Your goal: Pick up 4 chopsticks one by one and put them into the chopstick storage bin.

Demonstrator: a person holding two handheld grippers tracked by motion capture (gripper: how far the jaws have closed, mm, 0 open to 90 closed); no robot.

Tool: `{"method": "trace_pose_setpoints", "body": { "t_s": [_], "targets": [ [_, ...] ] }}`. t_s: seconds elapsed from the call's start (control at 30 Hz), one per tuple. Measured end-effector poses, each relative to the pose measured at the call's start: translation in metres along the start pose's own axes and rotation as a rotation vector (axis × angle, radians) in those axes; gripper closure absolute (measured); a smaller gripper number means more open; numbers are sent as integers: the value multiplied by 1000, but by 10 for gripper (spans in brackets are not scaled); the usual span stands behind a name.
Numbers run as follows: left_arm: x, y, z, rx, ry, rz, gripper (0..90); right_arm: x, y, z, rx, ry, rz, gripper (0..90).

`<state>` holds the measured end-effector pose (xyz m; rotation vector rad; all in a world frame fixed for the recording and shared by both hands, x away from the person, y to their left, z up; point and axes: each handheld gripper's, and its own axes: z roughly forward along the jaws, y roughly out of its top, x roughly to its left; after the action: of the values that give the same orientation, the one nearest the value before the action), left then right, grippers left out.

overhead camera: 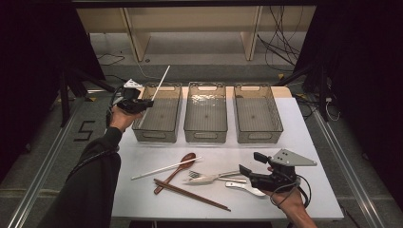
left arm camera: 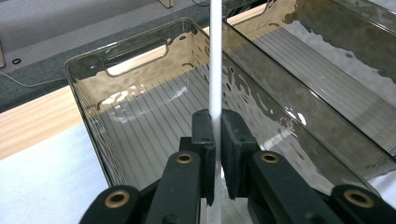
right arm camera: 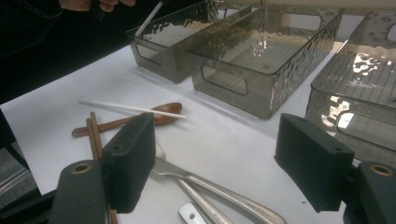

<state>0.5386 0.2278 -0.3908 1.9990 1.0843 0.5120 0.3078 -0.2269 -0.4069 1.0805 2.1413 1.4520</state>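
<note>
- Left claw [overhead camera: 146,102] pinching white chopstick [overhead camera: 160,83] near its lower end, held over near-left corner of left bin [overhead camera: 158,134].
- In left gripper view: left claw [left arm camera: 217,140] pads pressed tight on white chopstick [left arm camera: 216,56], stick upright, rising past top edge; ribbed floor of left bin [left arm camera: 140,116] below, middle bin [left arm camera: 317,88] alongside.
- In high view: stick tilted up and away toward far right, upper part above the bin.
- Right claw [overhead camera: 249,165] spread wide, nothing between pads, low over right part of bench [overhead camera: 304,142], beside cutlery pile.
- In right gripper view: right claw [right arm camera: 215,163] gaping, metal utensil handles [right arm camera: 219,191] lying on bench under the gap.
- Second white chopstick [overhead camera: 165,168] flat on bench, resting across wooden spoon [overhead camera: 176,172].
- Brown chopstick pair [overhead camera: 190,194] lying diagonal, near front edge.
- Metal fork and spoon [overhead camera: 214,177] just left of right claw; white spoon [overhead camera: 244,188] beneath them.
- Middle bin [overhead camera: 205,135] and right bin [overhead camera: 259,135] in a row with left bin, far half of bench.
</note>
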Motion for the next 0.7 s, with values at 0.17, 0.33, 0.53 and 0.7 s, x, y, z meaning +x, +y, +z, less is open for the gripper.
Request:
{"method": "trace_pose_setpoints", "body": {
  "t_s": [0.17, 0.33, 0.53, 0.7],
  "targets": [
    [0, -5, 3, 14, -1, 5, 840, 0, 0, 0, 1, -1, -1, 296],
    [0, -9, 7, 28, 4, 9, 838, 0, 0, 0, 0, 1, -1, 296],
    [0, -14, 13, 56, 8, 21, 827, 0, 0, 0, -2, 0, -2, 296],
    [-4, -13, 9, 81, 1, 35, 688, 1, 0, 0, 0, -1, -4, 296]
  ]
}}
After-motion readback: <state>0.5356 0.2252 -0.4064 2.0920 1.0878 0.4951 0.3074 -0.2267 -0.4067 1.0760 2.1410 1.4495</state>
